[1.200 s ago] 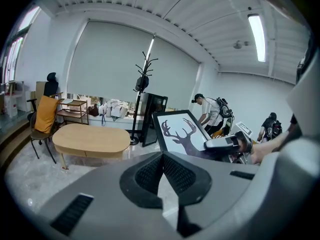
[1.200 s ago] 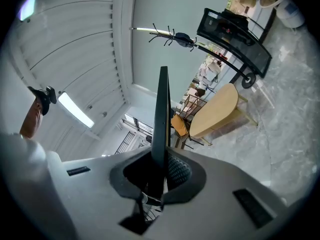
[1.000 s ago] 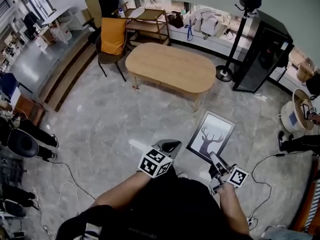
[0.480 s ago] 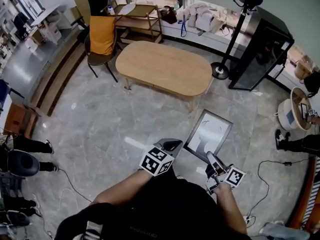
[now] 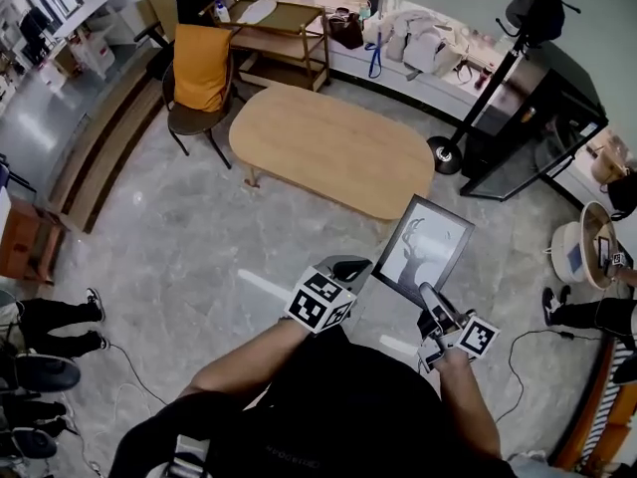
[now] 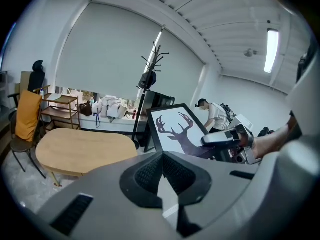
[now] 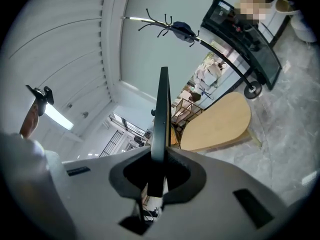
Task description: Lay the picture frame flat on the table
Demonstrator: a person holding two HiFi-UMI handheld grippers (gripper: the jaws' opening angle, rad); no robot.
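A black picture frame [image 5: 423,250] with a deer print is held in the air over the floor, short of the oval wooden table [image 5: 328,147]. My right gripper [image 5: 430,304] is shut on the frame's lower edge. In the right gripper view the frame [image 7: 160,115] runs edge-on up from between the jaws of the right gripper [image 7: 159,171]. The left gripper [image 5: 345,266] hangs just left of the frame, apart from it, shut with nothing in it. In the left gripper view the deer print [image 6: 176,129] shows beyond the left gripper [image 6: 162,166], with the table [image 6: 80,149] to its left.
A chair with an orange jacket [image 5: 200,68] stands at the table's far left, a wooden shelf unit [image 5: 284,33] behind it. A coat stand [image 5: 468,118] and a black cabinet [image 5: 537,132] stand to the right. Cables [image 5: 528,347] and people's legs [image 5: 60,317] lie at the floor's sides.
The frame stays in the right gripper's hold and sits slightly higher in the head view, nearer the table's edge. The left gripper keeps its place beside it.
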